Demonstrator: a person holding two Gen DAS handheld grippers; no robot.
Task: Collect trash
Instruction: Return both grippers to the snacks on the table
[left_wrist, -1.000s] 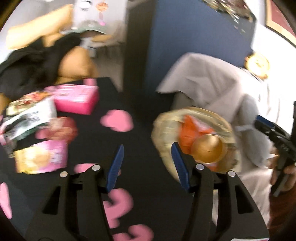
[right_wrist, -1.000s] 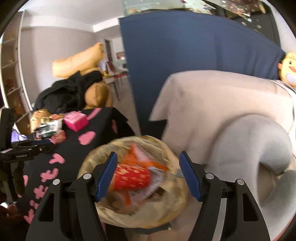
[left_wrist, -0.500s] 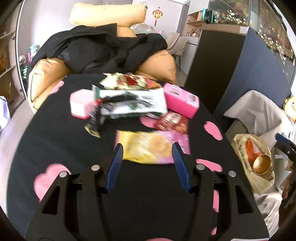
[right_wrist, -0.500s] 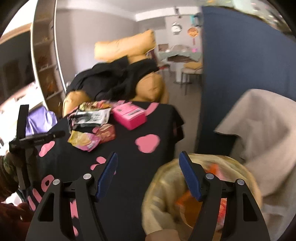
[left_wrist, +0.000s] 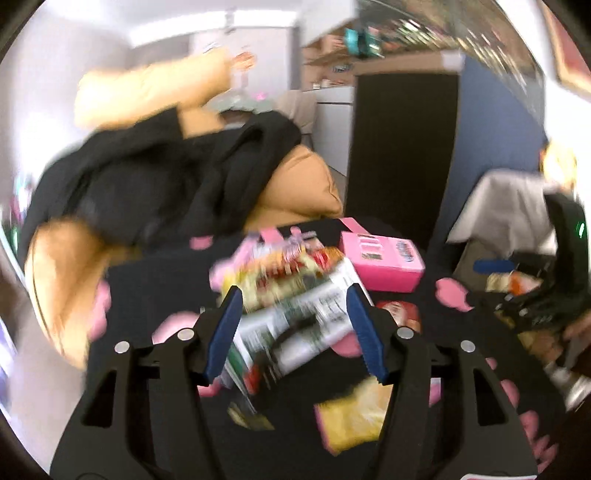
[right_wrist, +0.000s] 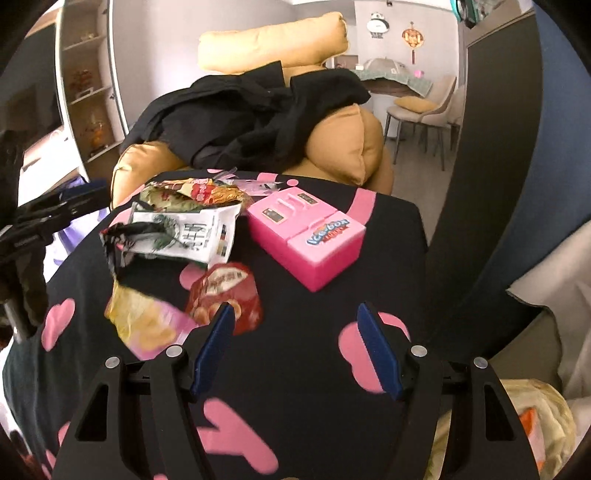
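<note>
We see a bench (right_wrist: 317, 373) with a black cloth and pink hearts, and a pink toy box (right_wrist: 306, 236) sits on it beside a pile of trash. Our left gripper (left_wrist: 295, 328) has its jaws wide apart around the white snack bag (left_wrist: 291, 332), not squeezing it. Our right gripper (right_wrist: 295, 354) is also spread wide and empty, just behind the red snack wrapper (right_wrist: 225, 295) and the yellow chip bag (right_wrist: 147, 321).
</note>
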